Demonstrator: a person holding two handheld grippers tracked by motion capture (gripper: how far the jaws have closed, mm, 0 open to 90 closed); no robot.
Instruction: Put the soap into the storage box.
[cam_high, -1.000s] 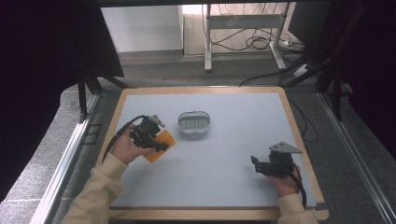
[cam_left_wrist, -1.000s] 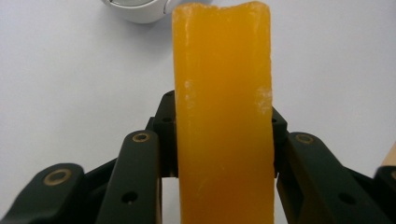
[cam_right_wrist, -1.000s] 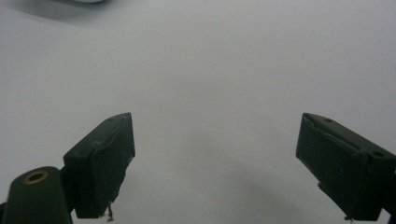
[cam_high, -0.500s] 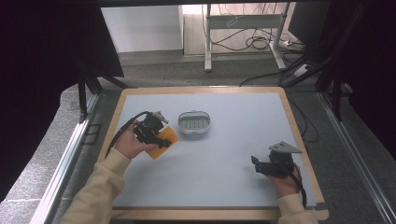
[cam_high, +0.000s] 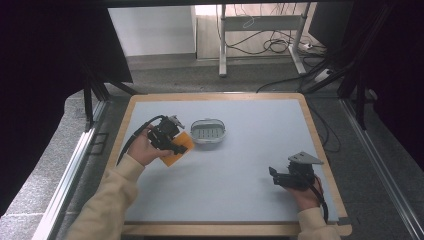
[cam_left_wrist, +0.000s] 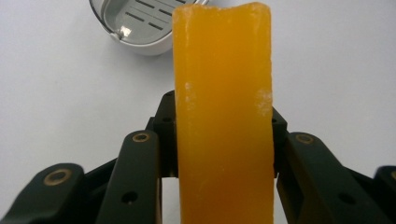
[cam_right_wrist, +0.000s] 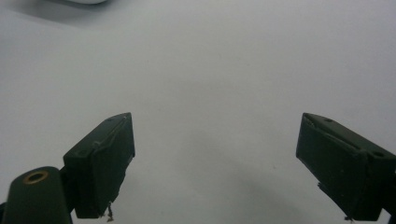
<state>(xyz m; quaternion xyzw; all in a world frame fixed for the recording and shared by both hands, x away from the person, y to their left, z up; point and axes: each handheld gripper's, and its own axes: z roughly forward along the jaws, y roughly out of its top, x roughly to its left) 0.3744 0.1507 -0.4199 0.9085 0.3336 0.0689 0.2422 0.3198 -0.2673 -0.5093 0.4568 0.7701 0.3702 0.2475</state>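
**Soap held beside dish**

Left gripper (cam_high: 176, 145) clenched on orange soap (cam_left_wrist: 223, 116), held edge-up just left of the slotted dish (cam_high: 208, 131), probably for lowering in. Right gripper (cam_high: 280, 176) released, parked near right, clear of the work.

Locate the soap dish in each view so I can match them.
High view: soap dish at table centre-left, just right of the left gripper and its orange soap bar.
Left gripper view: top left, behind the bar.
Right gripper view: white sliver, top left edge, probably the dish.
Shared landmark: the dish itself.
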